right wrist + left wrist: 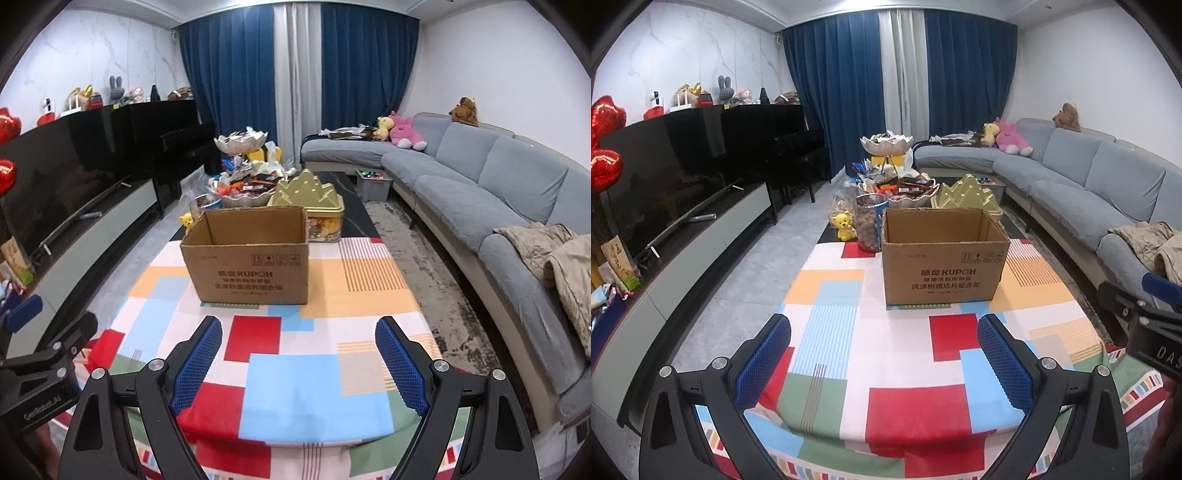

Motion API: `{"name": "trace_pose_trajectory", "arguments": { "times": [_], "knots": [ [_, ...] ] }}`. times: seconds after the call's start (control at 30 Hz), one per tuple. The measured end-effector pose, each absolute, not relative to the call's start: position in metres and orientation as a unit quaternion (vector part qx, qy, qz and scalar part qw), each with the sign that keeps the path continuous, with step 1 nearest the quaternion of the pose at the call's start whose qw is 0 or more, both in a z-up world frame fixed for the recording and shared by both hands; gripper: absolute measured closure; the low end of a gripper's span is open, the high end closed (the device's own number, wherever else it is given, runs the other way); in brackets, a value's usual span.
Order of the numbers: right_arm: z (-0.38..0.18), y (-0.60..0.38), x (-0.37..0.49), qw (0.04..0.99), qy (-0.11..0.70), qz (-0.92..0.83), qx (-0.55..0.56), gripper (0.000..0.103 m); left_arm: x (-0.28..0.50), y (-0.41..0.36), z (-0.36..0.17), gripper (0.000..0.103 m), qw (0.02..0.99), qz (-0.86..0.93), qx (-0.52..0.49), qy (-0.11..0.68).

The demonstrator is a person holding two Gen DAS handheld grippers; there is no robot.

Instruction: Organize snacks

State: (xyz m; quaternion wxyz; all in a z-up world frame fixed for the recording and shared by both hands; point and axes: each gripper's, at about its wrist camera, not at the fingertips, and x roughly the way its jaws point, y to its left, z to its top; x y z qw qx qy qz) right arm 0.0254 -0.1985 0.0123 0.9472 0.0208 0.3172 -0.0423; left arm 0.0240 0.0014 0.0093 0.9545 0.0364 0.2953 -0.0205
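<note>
Jaws of both grippers wide, cardboard box (251, 254) open-topped, tiered bowls (242, 195) heaped with snacks

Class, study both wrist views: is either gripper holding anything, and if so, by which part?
Nothing is held. The left gripper and right gripper are both open and empty above the patterned tablecloth, short of the cardboard box.
</note>
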Motion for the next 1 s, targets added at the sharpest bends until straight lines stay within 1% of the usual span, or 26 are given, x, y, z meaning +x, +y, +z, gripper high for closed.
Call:
{"name": "trace_pose_trajectory", "arguments": {
  "times": [0.37,1.0],
  "knots": [
    [0.018,-0.203,-0.001,0.950,0.307,-0.055,0.025,0.017,-0.001,0.005,0.011,0.000,0.956,-0.017,0.030,0.292],
    [0.023,-0.205,-0.010,0.950,0.304,-0.058,0.029,0.017,-0.014,0.007,0.013,0.000,0.957,-0.017,0.028,0.287]
  ]
}}
